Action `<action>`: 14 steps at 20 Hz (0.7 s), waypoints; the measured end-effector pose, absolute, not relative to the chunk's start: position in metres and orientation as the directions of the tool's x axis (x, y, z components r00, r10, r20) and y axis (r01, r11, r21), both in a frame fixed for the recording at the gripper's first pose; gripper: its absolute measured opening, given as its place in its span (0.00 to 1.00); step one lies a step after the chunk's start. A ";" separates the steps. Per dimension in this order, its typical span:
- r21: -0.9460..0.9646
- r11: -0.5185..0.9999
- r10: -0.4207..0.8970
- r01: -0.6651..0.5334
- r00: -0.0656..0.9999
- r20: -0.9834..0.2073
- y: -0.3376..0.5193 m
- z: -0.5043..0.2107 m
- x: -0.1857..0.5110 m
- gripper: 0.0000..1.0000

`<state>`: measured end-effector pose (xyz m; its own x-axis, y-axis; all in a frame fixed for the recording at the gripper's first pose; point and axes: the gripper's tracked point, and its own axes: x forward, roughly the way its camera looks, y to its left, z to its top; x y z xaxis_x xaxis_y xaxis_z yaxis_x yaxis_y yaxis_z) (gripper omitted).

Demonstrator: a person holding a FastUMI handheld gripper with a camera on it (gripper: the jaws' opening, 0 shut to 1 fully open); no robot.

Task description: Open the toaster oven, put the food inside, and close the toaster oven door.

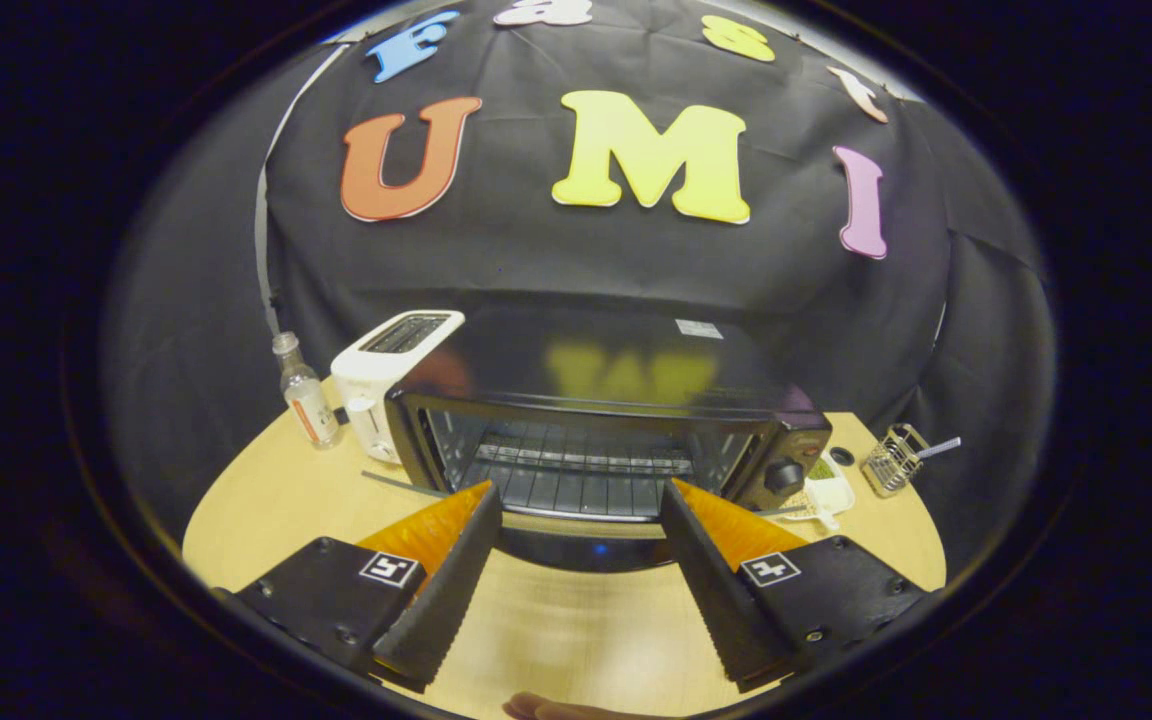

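Observation:
A black toaster oven (626, 400) stands on the wooden table (266, 500) just beyond my fingertips. Its door (581, 545) hangs down toward me, and the wire rack (576, 475) inside shows with nothing on it. My gripper (581, 500) is open and wide, with nothing between the fingers, and the tips sit level with the lowered door's outer edge. A small white dish (829, 492) with something greenish and brown on it lies right of the oven, by its control knob (784, 476).
A white slot toaster (381, 375) and a small clear bottle (306, 395) stand left of the oven. A wire holder (898, 458) sits at the table's far right. A fingertip (556, 710) shows at the near edge, below the gripper.

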<state>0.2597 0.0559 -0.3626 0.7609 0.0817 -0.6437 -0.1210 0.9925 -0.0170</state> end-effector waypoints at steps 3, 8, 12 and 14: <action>-0.024 0.991 0.084 -0.132 0.747 -0.659 0.055 -0.364 0.258 1.00; -0.029 0.990 0.082 -0.141 0.713 -0.696 0.053 -0.371 0.254 1.00; 0.035 0.988 0.126 -0.150 0.649 -0.750 0.053 -0.382 0.250 1.00; 0.071 0.987 0.145 -0.146 0.594 -0.791 0.054 -0.399 0.251 1.00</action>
<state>0.2507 0.0536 -0.3987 0.5942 0.1446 -0.7912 -0.1456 0.9868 0.0710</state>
